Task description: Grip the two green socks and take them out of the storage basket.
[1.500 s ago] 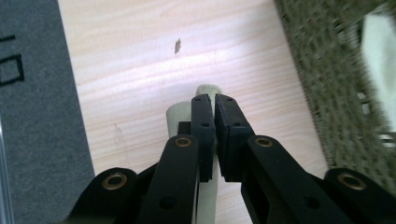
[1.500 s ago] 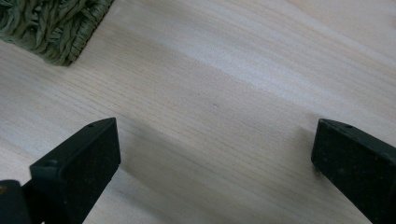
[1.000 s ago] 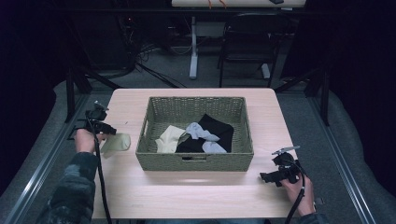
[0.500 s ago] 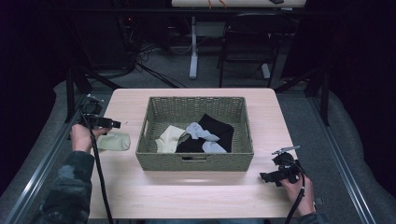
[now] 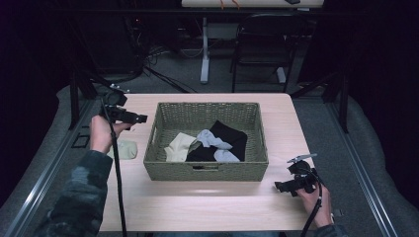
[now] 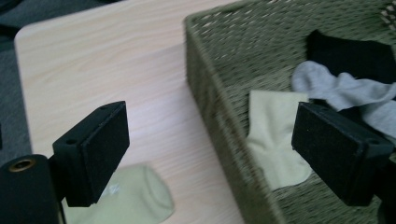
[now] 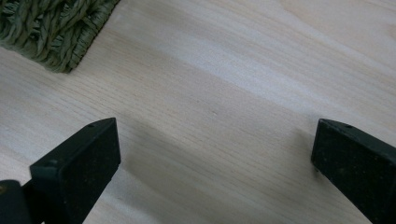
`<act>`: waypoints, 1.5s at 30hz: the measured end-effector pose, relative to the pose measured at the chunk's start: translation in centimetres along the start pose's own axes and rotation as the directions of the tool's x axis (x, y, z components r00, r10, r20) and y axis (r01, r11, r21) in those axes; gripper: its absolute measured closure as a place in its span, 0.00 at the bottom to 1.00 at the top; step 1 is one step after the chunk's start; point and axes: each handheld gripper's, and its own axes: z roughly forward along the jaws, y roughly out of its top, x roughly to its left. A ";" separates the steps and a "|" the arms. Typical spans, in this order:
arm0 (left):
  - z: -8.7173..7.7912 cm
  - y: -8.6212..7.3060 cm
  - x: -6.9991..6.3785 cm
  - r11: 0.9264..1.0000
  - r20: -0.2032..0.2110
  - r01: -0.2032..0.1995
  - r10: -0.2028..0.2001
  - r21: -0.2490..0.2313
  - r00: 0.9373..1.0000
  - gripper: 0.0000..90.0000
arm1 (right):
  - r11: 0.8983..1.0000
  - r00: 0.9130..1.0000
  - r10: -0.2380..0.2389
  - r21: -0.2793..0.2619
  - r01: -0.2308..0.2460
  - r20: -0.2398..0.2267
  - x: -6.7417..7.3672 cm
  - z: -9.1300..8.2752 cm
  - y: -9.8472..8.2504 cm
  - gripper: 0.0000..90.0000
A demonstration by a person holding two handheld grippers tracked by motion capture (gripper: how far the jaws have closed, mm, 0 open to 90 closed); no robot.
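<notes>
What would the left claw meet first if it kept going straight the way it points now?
Probably the near wall of the woven basket, or the pale yellow sock just inside it. The left claw is open and empty, aimed over that rim; depth is hard to judge.

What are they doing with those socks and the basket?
A person is taking socks out of a woven basket with hand-held tongs. The left tongs have just been opening, with nothing between them; a pale green sock lies on the table beside the basket. More socks wait inside. The right tongs rest open near the basket's corner.
</notes>
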 end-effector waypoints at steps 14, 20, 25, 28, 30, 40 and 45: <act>3.3 3.3 -5.3 0.992 0.040 -0.123 0.122 0.036 0.992 0.10 | 0.999 1.000 0.027 -0.045 -0.027 0.007 -0.2 -0.6 -0.3 0.00; 5.5 4.1 -7.0 0.987 0.055 -0.151 0.148 0.060 0.987 0.09 | 0.999 1.000 0.019 -0.042 -0.018 0.011 -0.3 -0.7 -0.2 0.00; 7.4 4.4 -8.0 0.982 0.063 -0.169 0.164 0.089 0.985 0.09 | 0.999 1.000 0.019 -0.041 -0.019 0.010 -0.3 -0.8 -0.3 0.00; 8.7 4.4 -8.6 0.978 0.066 -0.177 0.171 0.107 0.983 0.08 | 0.999 1.000 0.025 -0.046 -0.024 0.010 -0.4 -0.8 -0.4 0.00; 9.4 4.4 -8.9 0.977 0.066 -0.178 0.172 0.114 0.983 0.08 | 0.999 1.000 0.025 -0.046 -0.024 0.014 -0.4 -0.8 -0.4 0.00; 13.5 3.6 -9.8 0.960 0.081 -0.190 0.176 0.208 0.981 0.08 | 0.999 1.000 0.019 -0.036 -0.019 0.008 -0.3 -0.8 -0.3 0.00; 15.2 3.2 -10.1 0.950 0.102 -0.201 0.181 0.240 0.978 0.10 | 1.000 1.000 0.005 -0.026 -0.005 0.021 -0.4 -0.8 -0.2 0.00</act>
